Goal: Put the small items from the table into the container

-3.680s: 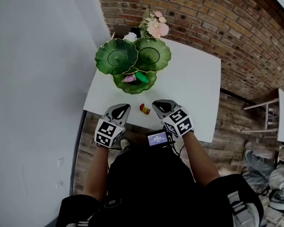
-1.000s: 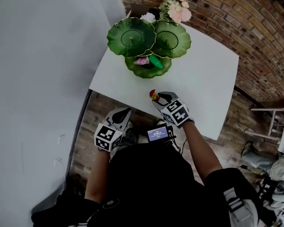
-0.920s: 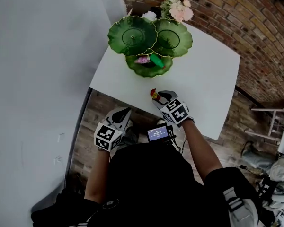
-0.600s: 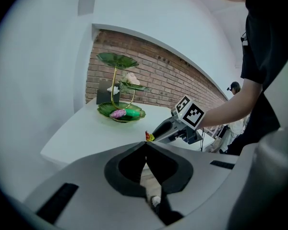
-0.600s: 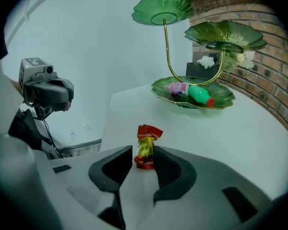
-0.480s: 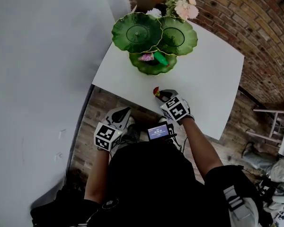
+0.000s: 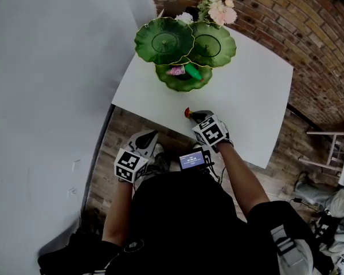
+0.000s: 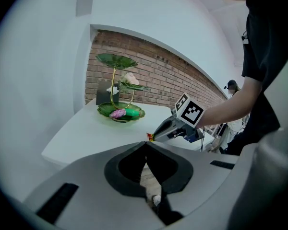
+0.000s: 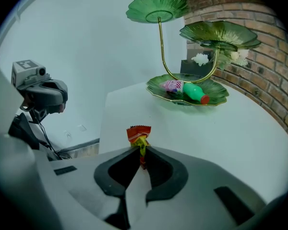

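A small red and yellow candy wrapper (image 9: 138,135) stands near the white table's front edge (image 7: 160,122). My right gripper (image 9: 142,151) has its jaws closing on it, and the pads pinch the wrapper's lower end. From the head view the candy (image 7: 187,113) pokes out past the right gripper (image 7: 191,116). The container is a green leaf-shaped tiered stand; its bottom dish (image 7: 173,84) holds a pink wrapped sweet (image 7: 176,70) and a green bottle (image 7: 194,71). My left gripper (image 7: 151,135) is shut and empty, held below the table edge.
Two upper leaf dishes (image 7: 163,39) hang over the bottom dish (image 9: 220,99) on a gold stem. Flowers (image 7: 219,9) stand behind the stand by the brick wall. A white wall runs along the left. A small screen (image 7: 192,160) sits at the person's waist.
The right gripper's jaws have closed around the candy at the table's front edge. The left gripper has stayed below the table edge, where it dropped back earlier.
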Demonstrator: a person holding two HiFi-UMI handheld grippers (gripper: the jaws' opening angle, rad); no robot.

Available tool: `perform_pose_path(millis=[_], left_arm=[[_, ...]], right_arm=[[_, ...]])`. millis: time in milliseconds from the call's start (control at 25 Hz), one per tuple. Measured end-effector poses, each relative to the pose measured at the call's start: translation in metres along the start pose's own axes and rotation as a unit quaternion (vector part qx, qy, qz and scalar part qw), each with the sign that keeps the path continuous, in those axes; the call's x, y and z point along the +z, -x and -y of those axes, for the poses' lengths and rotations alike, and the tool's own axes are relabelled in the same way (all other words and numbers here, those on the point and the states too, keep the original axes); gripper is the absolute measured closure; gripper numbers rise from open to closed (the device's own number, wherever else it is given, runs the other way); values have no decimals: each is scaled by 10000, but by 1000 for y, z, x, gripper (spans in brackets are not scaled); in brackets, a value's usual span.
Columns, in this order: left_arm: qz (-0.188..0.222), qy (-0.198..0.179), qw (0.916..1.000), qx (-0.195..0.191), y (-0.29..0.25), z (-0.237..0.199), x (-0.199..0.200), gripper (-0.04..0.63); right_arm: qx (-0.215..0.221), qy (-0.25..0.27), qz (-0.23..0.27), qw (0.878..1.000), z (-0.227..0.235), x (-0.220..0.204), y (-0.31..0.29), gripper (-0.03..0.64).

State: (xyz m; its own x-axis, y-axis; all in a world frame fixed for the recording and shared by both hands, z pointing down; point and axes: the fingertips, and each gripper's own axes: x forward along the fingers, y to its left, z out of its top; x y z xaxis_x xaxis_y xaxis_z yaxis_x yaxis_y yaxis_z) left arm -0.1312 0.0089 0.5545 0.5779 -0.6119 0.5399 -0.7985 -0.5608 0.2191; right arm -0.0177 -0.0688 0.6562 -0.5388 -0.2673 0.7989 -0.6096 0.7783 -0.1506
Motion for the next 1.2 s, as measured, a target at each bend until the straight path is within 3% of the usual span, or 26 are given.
perform_pose_path(millis=[360,1000,1200], left_arm=[[57,-114,9999,-109,-7,3,7,584],[286,-582,9967,-488,-41,14,43,584],[294,-682,9955,-590,-47,20,49,584]], right_arm=[[-122,-196,186,9996,9,1,18,571],[-550,-359,1103,9917,28,34,92,571],[-553,-456,1150,9908,28,27,100,572]])
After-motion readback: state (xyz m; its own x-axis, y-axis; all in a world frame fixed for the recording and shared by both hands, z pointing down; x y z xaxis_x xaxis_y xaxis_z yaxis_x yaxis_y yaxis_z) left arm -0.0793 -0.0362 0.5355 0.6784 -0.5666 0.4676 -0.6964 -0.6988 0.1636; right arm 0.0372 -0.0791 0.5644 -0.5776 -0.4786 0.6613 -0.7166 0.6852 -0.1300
